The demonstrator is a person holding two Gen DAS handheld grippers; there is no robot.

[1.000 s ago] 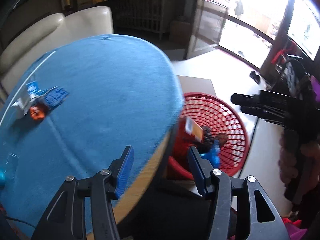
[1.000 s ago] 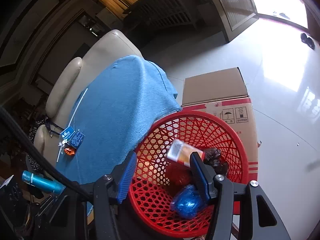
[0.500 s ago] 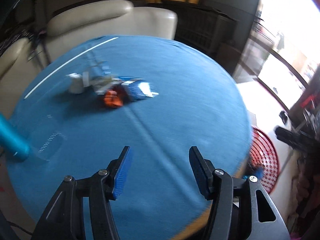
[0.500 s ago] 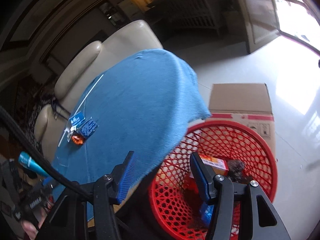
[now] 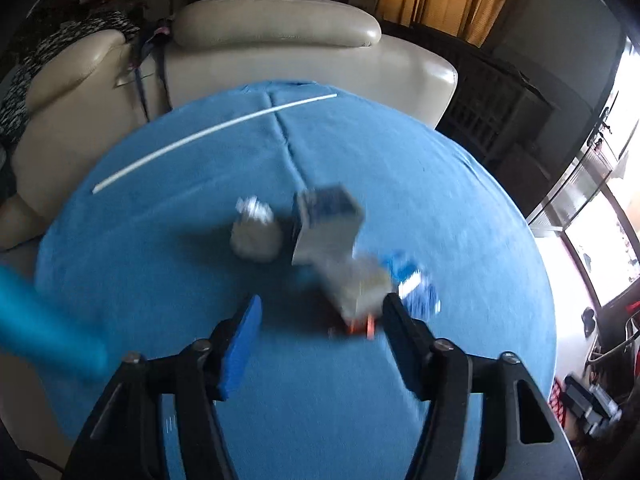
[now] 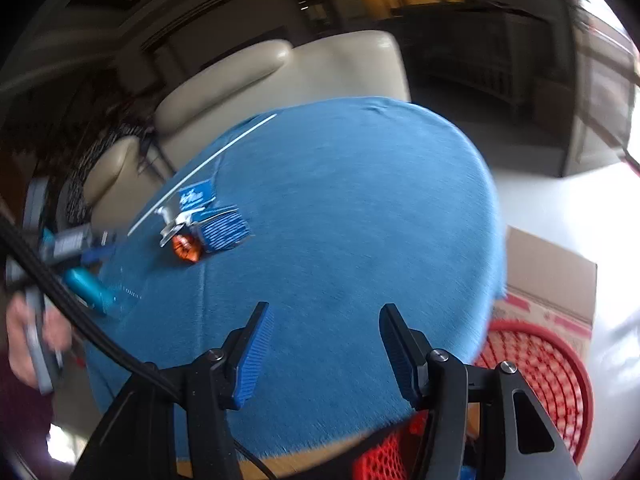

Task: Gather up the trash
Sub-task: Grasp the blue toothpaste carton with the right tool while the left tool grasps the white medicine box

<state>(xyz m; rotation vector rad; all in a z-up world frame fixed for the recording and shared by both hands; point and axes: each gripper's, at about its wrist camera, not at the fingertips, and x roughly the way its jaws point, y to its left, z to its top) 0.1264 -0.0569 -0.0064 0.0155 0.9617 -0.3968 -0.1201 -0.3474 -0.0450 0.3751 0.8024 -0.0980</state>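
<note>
Step in hand: approach to pickup. The left gripper (image 5: 320,320), jaws spread and empty, has the wrapper pile (image 5: 352,276) just ahead, toward its right finger. The right gripper (image 6: 326,332) is likewise spread and empty; next move: centre, lower, close

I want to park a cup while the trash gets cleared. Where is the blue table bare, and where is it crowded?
Bare: the wide stretch of table between the trash pile and the edge above the red basket, in front of the right gripper. Crowded: around the pile, just ahead of the open left gripper, with the white stick beyond and a teal bottle beside it.
</note>
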